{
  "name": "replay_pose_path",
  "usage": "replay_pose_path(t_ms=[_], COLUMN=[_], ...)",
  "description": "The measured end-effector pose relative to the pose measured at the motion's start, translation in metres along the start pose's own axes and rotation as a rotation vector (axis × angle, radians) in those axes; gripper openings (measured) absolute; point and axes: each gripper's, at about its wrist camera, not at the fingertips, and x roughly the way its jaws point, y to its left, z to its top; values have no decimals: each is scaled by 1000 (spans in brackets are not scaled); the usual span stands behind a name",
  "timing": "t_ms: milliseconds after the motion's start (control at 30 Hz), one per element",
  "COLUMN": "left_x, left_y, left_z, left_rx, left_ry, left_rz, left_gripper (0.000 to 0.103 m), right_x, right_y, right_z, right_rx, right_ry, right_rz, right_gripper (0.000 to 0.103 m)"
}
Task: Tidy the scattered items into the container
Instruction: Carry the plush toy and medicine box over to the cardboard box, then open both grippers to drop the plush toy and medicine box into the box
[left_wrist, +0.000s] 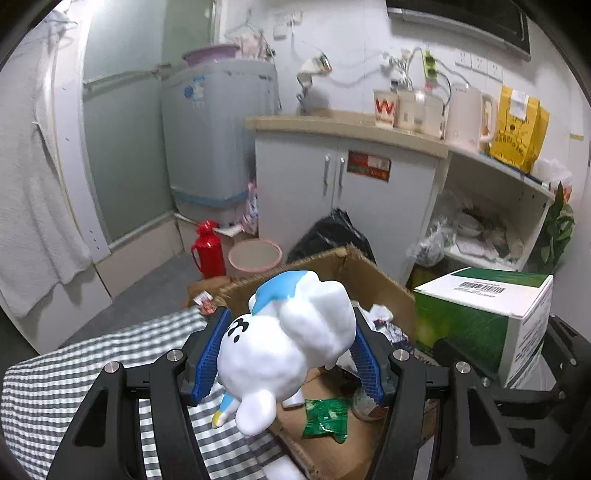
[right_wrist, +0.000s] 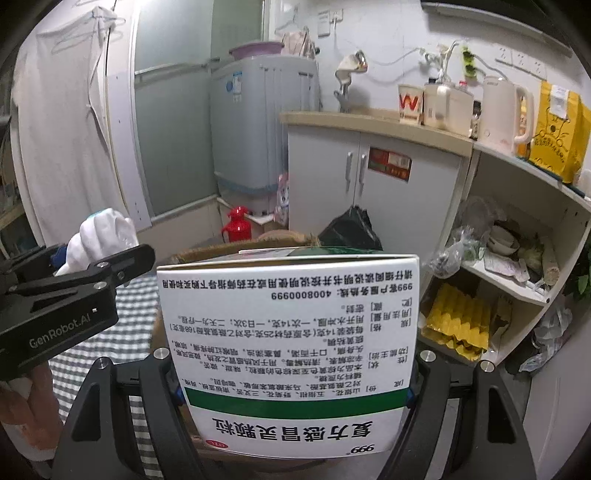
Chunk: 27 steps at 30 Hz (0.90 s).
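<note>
Your left gripper clamps the white-and-blue figurine above the cardboard box. Your right gripper grips the medicine carton; its pads are hidden, and the carton blocks most of the box.

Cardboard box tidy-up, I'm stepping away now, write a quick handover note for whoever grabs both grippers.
Left gripper: shut on the white and blue toy figure, held above the near edge of the cardboard box.
Right gripper: shut on the green and white medicine box, held in front of the cardboard box.
Done: a green packet and some other items already lie in the cardboard box.
Left: lower both over the opening and release. The checked cloth alongside is only partly visible, so check it for leftovers.
</note>
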Motion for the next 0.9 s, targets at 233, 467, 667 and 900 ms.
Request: replay_pose_path(t_ms=[233, 467, 667, 900], left_x=[52, 84, 99, 97], left_y=[-9, -9, -10, -9], left_z=[-5, -16, -21, -18], left_rx=[20, 22, 24, 24], left_ry=[105, 180, 216, 214], left_rz=[-34, -45, -53, -61], left_gripper=[64, 64, 64, 65], right_x=[44, 69, 82, 86], right_y=[-7, -9, -10, -9], right_z=[-11, -21, -26, -29], right_rx=[-17, -28, -39, -41], right_ry=[89, 140, 171, 186], right_rz=[18, 20, 15, -1], right_gripper=[77, 78, 78, 79])
